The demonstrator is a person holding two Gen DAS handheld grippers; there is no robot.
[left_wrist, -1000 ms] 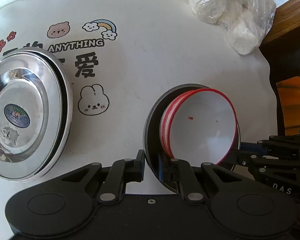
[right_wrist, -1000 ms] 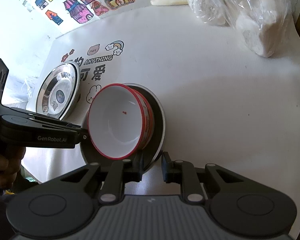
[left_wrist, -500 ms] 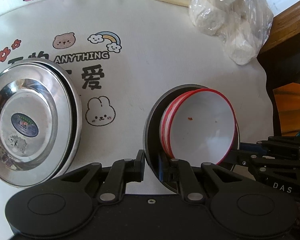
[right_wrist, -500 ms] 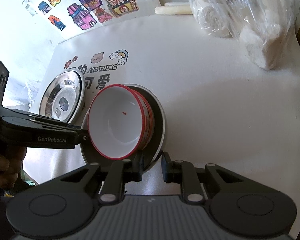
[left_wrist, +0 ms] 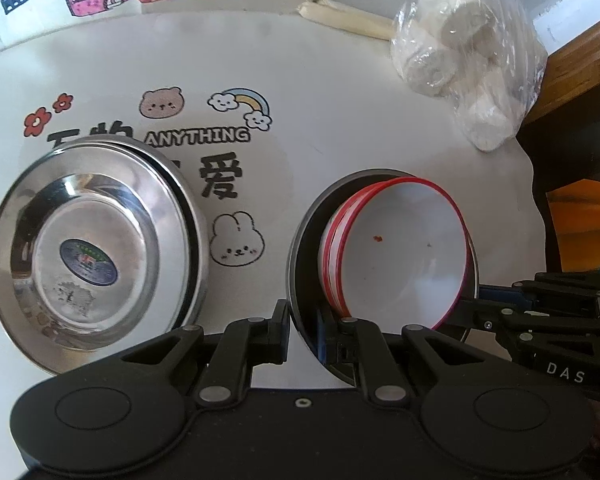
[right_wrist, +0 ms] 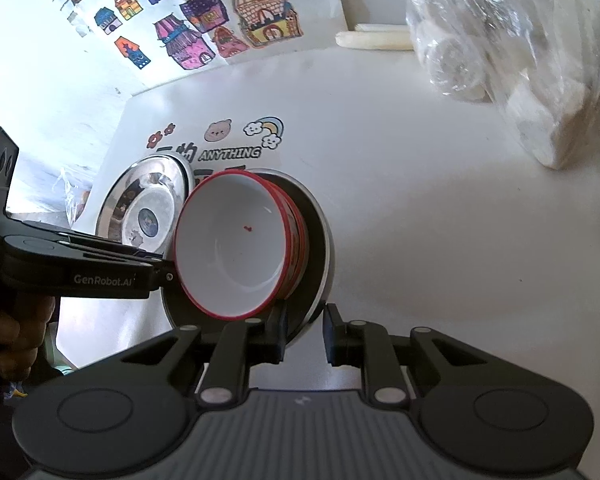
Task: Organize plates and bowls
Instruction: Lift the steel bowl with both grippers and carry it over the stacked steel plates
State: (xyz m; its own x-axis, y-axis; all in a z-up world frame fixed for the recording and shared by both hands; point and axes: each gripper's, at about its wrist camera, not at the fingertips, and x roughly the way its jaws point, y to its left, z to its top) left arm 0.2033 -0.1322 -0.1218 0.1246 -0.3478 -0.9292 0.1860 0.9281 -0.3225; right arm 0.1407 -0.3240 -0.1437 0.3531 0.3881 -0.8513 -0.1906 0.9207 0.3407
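Note:
A steel plate [left_wrist: 302,248] carries stacked white bowls with red rims [left_wrist: 400,256] and hangs tilted above the table. My left gripper [left_wrist: 304,330] is shut on the plate's near rim. At the right of that view my right gripper [left_wrist: 474,314] grips the opposite rim. In the right wrist view the plate [right_wrist: 320,256] and the bowls [right_wrist: 236,244] sit just ahead of my right gripper [right_wrist: 305,330], shut on the rim. My left gripper [right_wrist: 168,276] reaches in from the left, held by a hand [right_wrist: 12,332]. A second stack of steel plates [left_wrist: 96,252] [right_wrist: 144,208] rests on the cloth.
The white tablecloth [left_wrist: 340,128] has cartoon prints. A plastic bag of white rolls [left_wrist: 460,64] [right_wrist: 512,60] lies at the back right, with a pale stick [left_wrist: 348,20] beside it. Wooden furniture [left_wrist: 580,52] borders the right edge. House drawings [right_wrist: 220,28] hang on the wall.
Both grippers have risen with the plate and bowls between them. The table looks farther away, and more of the wall drawings and the bag shows.

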